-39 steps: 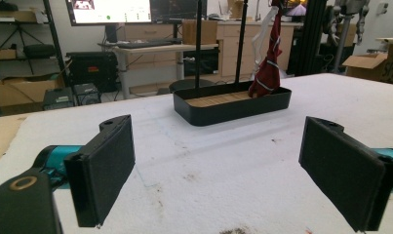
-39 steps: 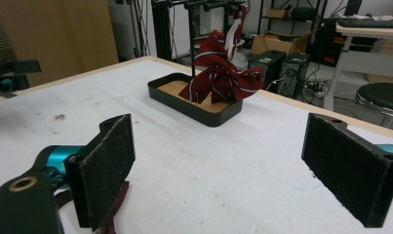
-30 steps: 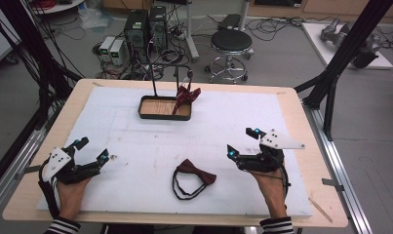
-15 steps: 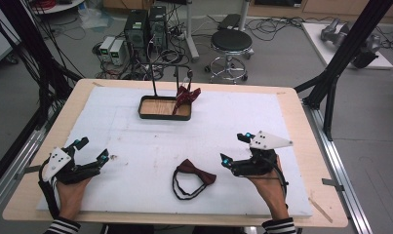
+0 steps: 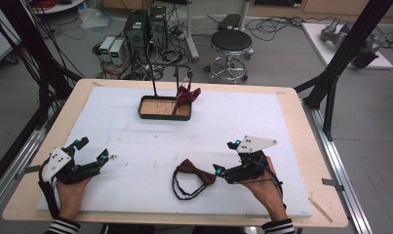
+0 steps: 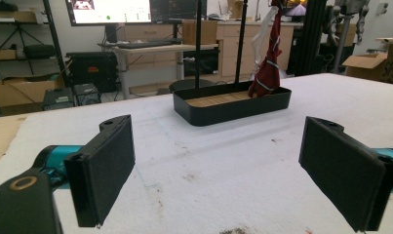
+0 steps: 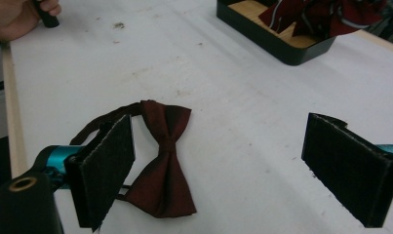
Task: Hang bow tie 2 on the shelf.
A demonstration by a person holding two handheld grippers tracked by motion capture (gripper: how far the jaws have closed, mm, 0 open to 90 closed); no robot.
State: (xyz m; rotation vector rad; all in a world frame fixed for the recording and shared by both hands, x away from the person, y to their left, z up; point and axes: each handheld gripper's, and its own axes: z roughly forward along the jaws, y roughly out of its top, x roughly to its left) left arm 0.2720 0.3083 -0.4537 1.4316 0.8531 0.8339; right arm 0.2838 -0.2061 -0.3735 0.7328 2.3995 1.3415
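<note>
While the white mat (image 5: 135, 141) covers most of the table, the black tray (image 5: 164, 108) sits at its far middle, a red tie (image 5: 186, 95) hanging from its post. Well nearer than the tray lies the dark red bow tie (image 5: 198, 172), strap looped. Right gripper (image 5: 225, 161) is just beside it, jaws wide, empty. Left gripper (image 5: 93, 155), off to the tray's near left, also wide, empty. Risk: one jaw sits over the bow's edge, so closing may pinch only the strap or drag the fabric.
</note>
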